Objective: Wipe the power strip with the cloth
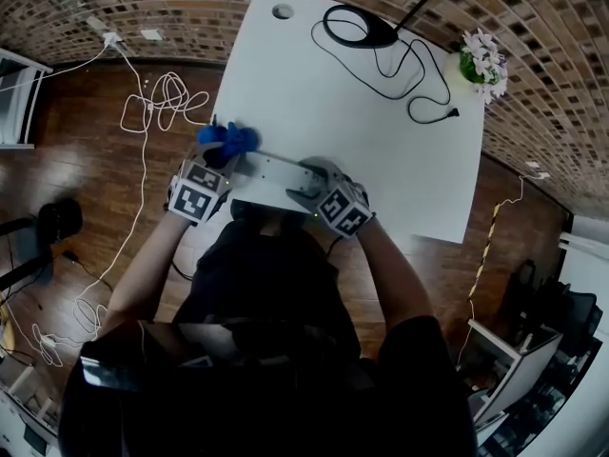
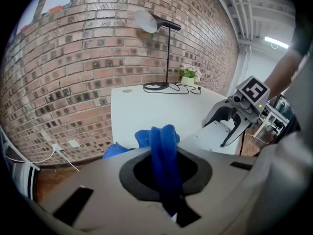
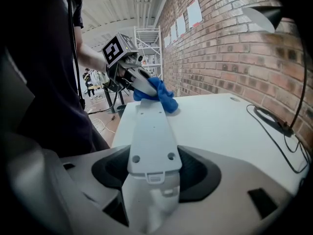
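A white power strip [image 1: 271,173] is held above the near edge of the white table [image 1: 381,150]. My right gripper [image 1: 309,190] is shut on its right end; in the right gripper view the power strip [image 3: 149,136] runs straight away from my right gripper [image 3: 151,180]. A blue cloth [image 1: 228,139] is bunched over the strip's left end, and my left gripper [image 1: 221,155] is shut on it. In the left gripper view, my left gripper [image 2: 166,177] pinches the blue cloth [image 2: 164,151], and the strip [image 2: 212,135] lies beyond it to the right. The cloth [image 3: 159,93] covers the strip's far tip.
A black desk lamp [image 1: 357,29] and its looping cable [image 1: 409,84] occupy the table's far side, beside a small flower pot [image 1: 481,63]. A round cable hole [image 1: 283,11] is at the far left corner. White cables [image 1: 143,112] trail over the wooden floor at left.
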